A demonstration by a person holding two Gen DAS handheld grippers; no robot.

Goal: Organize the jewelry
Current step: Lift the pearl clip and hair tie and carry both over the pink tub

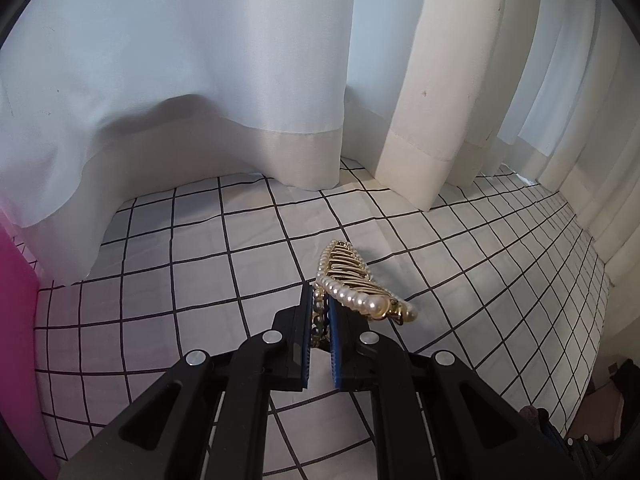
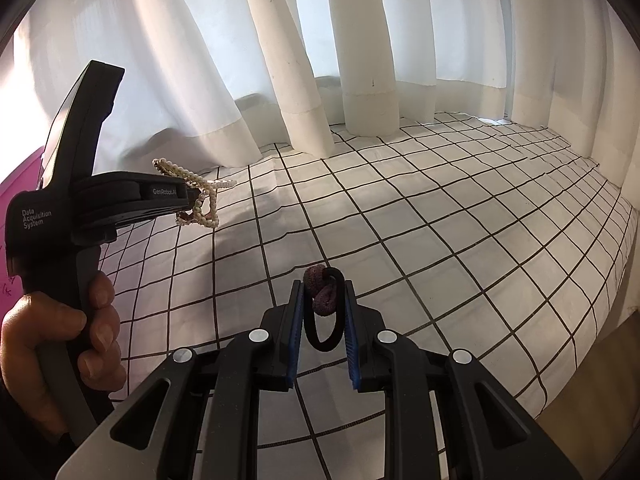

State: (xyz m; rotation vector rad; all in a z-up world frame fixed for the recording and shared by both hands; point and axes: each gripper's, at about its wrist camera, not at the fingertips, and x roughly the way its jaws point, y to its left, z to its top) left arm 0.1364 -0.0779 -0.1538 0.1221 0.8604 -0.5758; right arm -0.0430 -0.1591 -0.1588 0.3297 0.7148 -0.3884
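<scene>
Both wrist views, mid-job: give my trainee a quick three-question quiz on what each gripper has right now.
1. True or false: the left gripper is open and holds nothing.
2. What is clamped in the right gripper?
A. a gold ring
B. a mauve fuzzy hair tie and a black elastic band
C. a silver chain
3. Fill in: the gripped items hang above a white cloth printed with a black ____ pattern.

Key
1. False: it is shut on the gold pearl-edged hair clip.
2. B: the mauve fuzzy hair tie and the black elastic band sit between its blue pads.
3. grid.
</scene>
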